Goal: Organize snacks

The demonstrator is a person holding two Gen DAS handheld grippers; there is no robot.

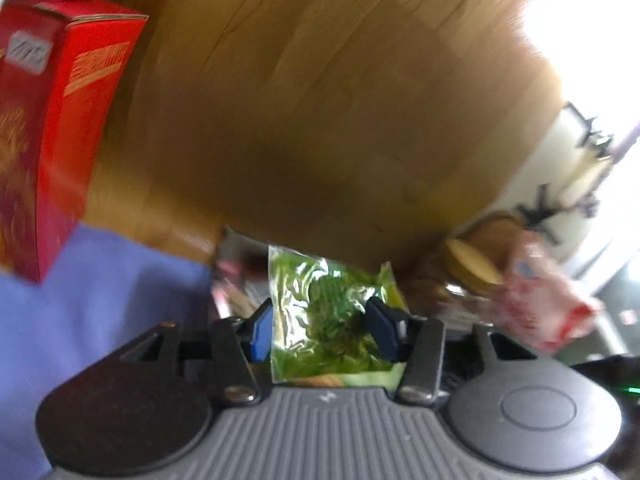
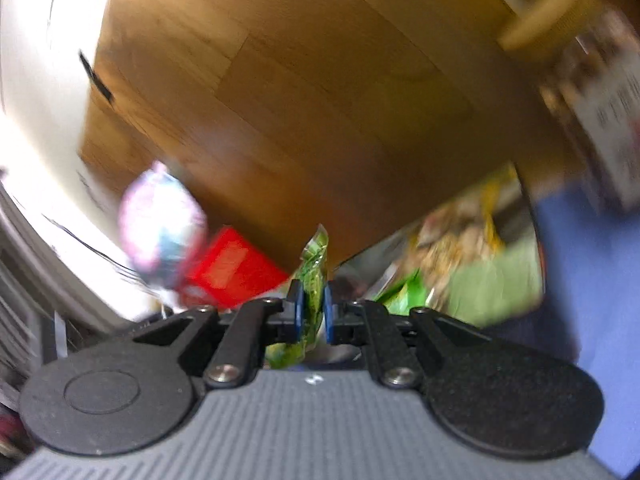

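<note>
Jaws: right gripper [image 2: 311, 312] clenched on green packet [image 2: 314, 280], edge-on, long axis 12–6 | left gripper [image 1: 320, 326] parted astride green snack bag [image 1: 332, 320], contact unclear | red box [image 1: 60, 120] at 10 o'clock
</note>
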